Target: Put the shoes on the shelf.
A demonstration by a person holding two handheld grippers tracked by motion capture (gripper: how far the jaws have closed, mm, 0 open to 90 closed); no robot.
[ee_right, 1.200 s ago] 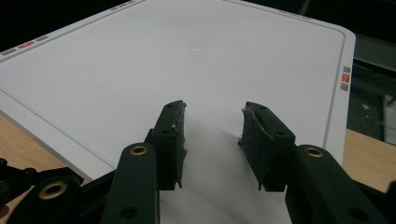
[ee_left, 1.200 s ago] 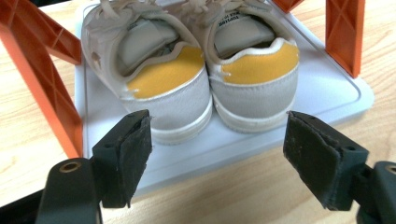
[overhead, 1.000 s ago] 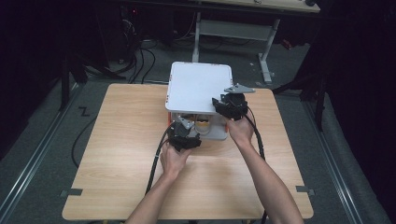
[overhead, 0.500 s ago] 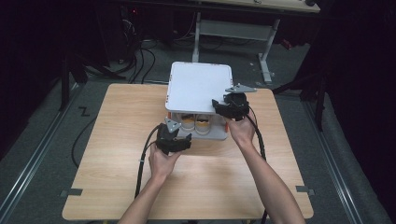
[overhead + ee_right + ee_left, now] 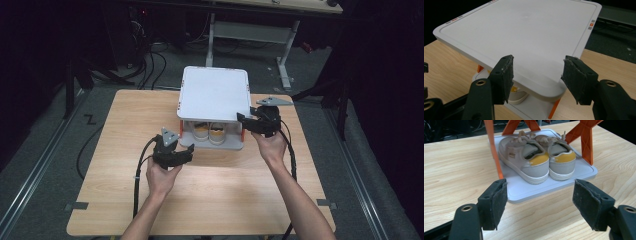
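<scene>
— Shoes (image 5: 537,157): where do they sit?

— On the lower tray (image 5: 574,181) of a small two-level rack (image 5: 215,107), which stands at the middle of the far edge of the tabletop (image 5: 125,145). They are a pair, side by side, heels with yellow patches turned toward the near edge.

— How much of them can you see from above?

— Very little. In the high view the white top shelf (image 5: 214,92) covers them, so only the two heels (image 5: 209,133) peek out under its near edge. The left gripper view gives the whole pair, though the toes run back behind the laces and an orange strut (image 5: 494,152) crosses the left shoe's side.

— And the left gripper (image 5: 176,152)?

— Low over the tabletop, just off the rack's near left corner, jaws wide apart and holding nothing. Its own view shows both pads (image 5: 499,200) short of the tray's edge, not touching it.

— The right gripper (image 5: 250,122)?

— At the top shelf's near right corner. Jaws are spread here too (nothing between them but air). In the right gripper view the pads (image 5: 507,75) seem to straddle that corner, but I cannot tell whether they touch it.

— Anything cut off?

— The rack's far legs are hidden under the shelf, and the person's forearms (image 5: 305,210) leave the picture at the bottom.
</scene>
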